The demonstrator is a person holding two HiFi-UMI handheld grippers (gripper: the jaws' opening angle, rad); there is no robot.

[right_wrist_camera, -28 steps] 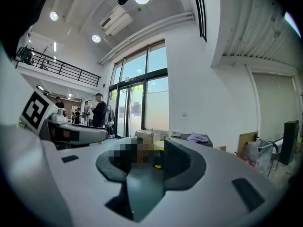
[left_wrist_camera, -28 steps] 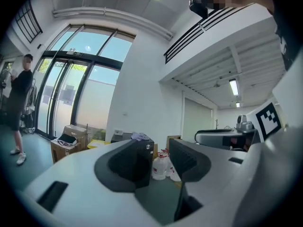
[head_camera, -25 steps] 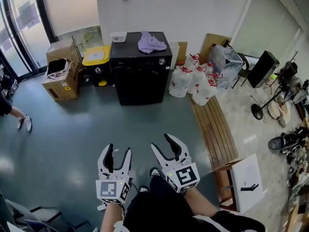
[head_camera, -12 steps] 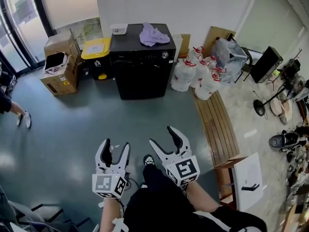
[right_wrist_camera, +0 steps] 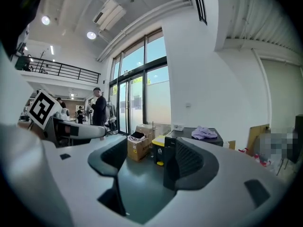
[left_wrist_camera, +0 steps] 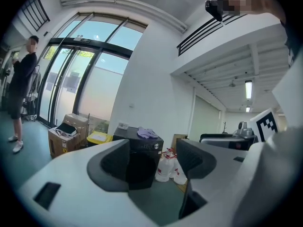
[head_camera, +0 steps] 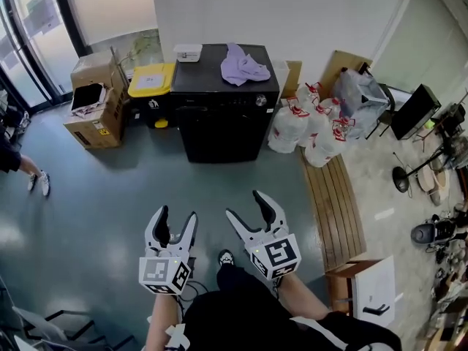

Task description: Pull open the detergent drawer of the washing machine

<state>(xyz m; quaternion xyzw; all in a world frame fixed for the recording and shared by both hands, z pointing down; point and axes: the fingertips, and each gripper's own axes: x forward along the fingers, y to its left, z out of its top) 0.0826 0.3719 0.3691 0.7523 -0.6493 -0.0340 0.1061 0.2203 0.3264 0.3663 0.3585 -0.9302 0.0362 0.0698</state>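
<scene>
Well short of the washing machine point(head_camera: 223, 119) (purple cloth point(head_camera: 243, 66) on top), left tongs point(head_camera: 177, 218) and right tongs point(head_camera: 247, 207) gape empty, jaws just opened wider.

Washing machine point(head_camera: 223, 130) panel detail too small to tell; bystander point(head_camera: 11, 159) partly beyond left edge.

Black washing machine point(head_camera: 223, 115) at twelve o'clock, lilac cloth point(head_camera: 245, 66) on it; yellow bin lid point(head_camera: 152, 80) at eleven; brown cardboard boxes point(head_camera: 95, 108) at ten; white bags point(head_camera: 307, 126) with red print at one; grey-green floor point(head_camera: 95, 196).
</scene>
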